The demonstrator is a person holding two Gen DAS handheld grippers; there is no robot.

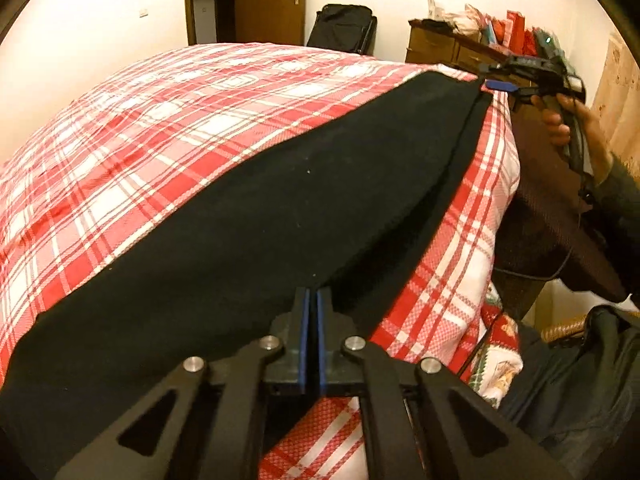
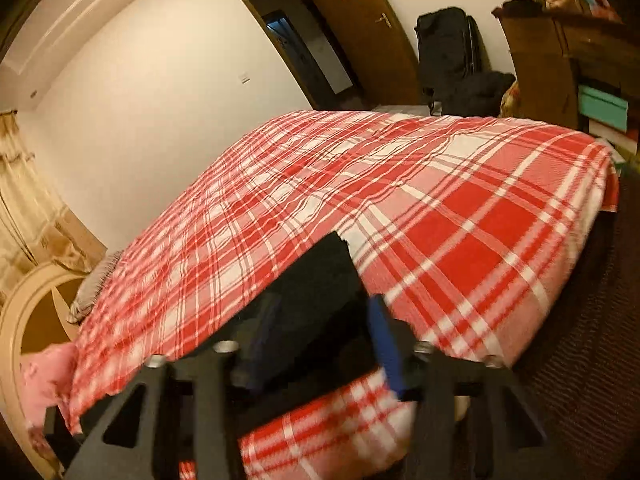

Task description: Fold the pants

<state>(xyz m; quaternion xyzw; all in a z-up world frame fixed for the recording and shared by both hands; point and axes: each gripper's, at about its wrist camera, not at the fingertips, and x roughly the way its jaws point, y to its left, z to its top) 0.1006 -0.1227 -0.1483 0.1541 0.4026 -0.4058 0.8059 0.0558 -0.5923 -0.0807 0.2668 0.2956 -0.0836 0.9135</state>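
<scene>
Black pants point(image 1: 256, 216) lie stretched along the near edge of a bed with a red and white plaid cover point(image 1: 168, 120). My left gripper point(image 1: 312, 296) is shut on the near end of the pants. My right gripper point(image 1: 490, 83), held by a hand, is at the far end of the pants by the bed corner. In the right wrist view the right gripper point(image 2: 324, 312) stands open, its blue-padded fingers point(image 2: 386, 344) on either side of the black pants end point(image 2: 324, 280), over the plaid cover point(image 2: 440, 208).
A wooden dresser point(image 1: 444, 46) with clutter stands beyond the bed, a black suitcase point(image 1: 344, 28) and a brown door point(image 1: 272, 0) by the far wall. A dark bag point(image 1: 580, 368) and a cable are right of the bed edge. Curtains point(image 2: 28, 200) hang at the left.
</scene>
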